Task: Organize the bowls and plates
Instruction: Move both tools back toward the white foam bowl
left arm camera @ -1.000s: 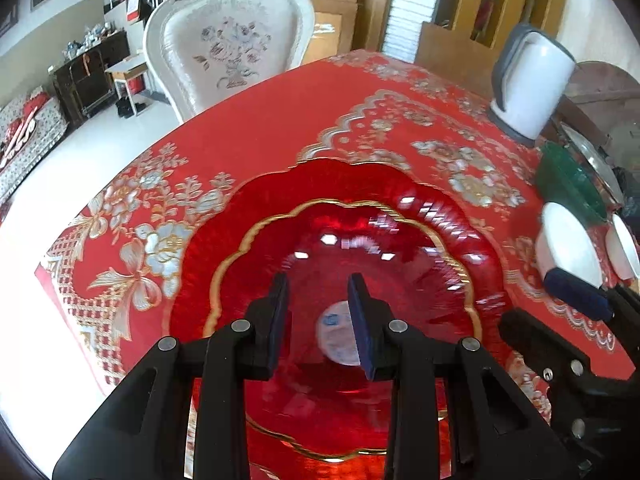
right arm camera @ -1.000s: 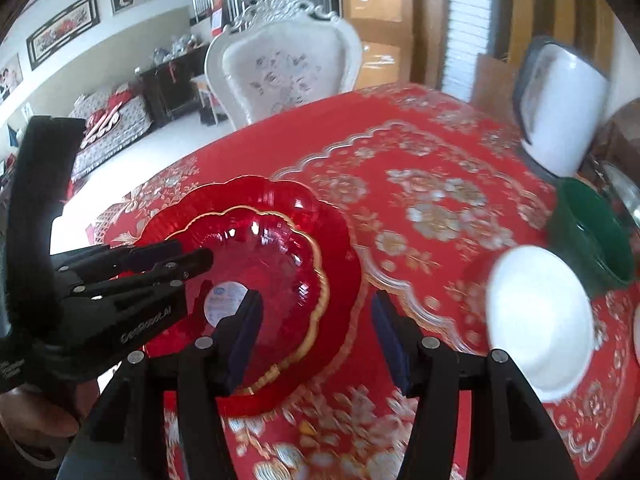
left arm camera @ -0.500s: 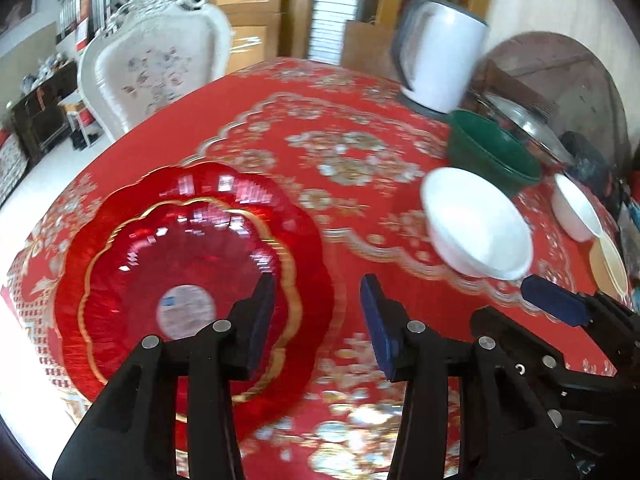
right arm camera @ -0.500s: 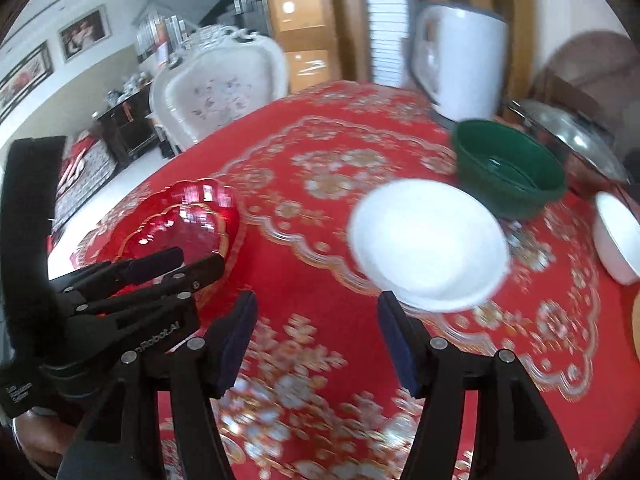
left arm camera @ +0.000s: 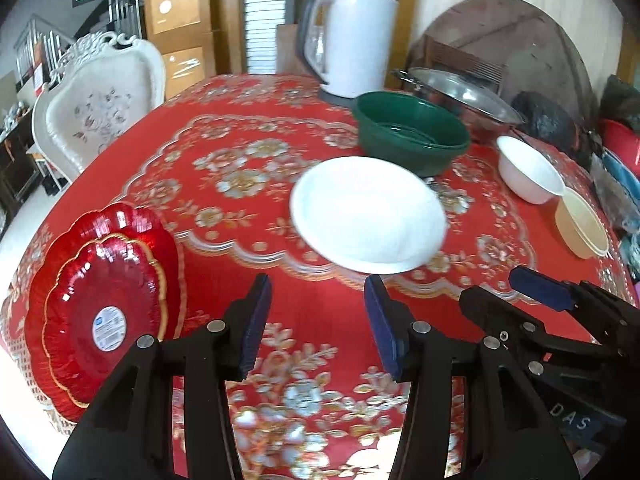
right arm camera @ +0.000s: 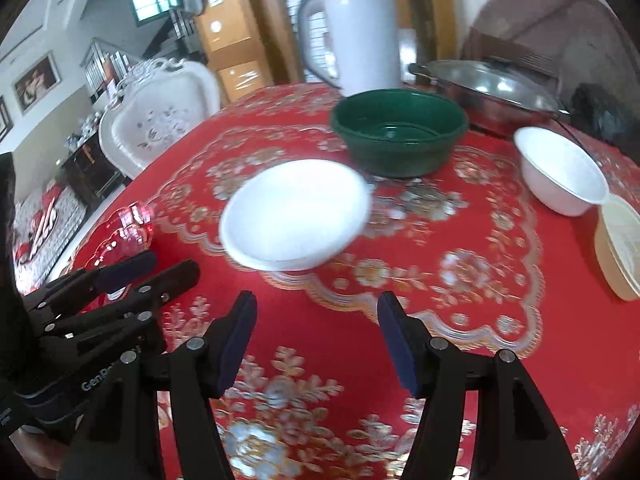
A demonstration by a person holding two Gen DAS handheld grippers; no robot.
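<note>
Two red scalloped plates [left arm camera: 104, 300] lie stacked at the table's left edge, the smaller gold-rimmed one on top. A white plate [left arm camera: 366, 214] [right arm camera: 294, 212] sits mid-table, just beyond both grippers. Behind it stands a green bowl [left arm camera: 412, 140] [right arm camera: 400, 132]. A small white bowl [left arm camera: 528, 174] [right arm camera: 560, 176] and a cream bowl [left arm camera: 582, 224] [right arm camera: 620, 248] are at the right. My left gripper [left arm camera: 316, 284] hovers over bare cloth, its jaws opening, nothing between them. My right gripper [right arm camera: 316, 300] is open and holds nothing, side by side with the left.
A white kettle [left arm camera: 352, 40] and a lidded steel pot [left arm camera: 456, 92] stand at the back of the red patterned tablecloth [left arm camera: 248, 152]. A white carved chair [left arm camera: 96, 100] stands beyond the left edge. Dark clutter lies at the far right.
Both grippers have swung right, away from the red plates and toward the white plate. The left jaws have widened. The red plates stay stacked at the left.
</note>
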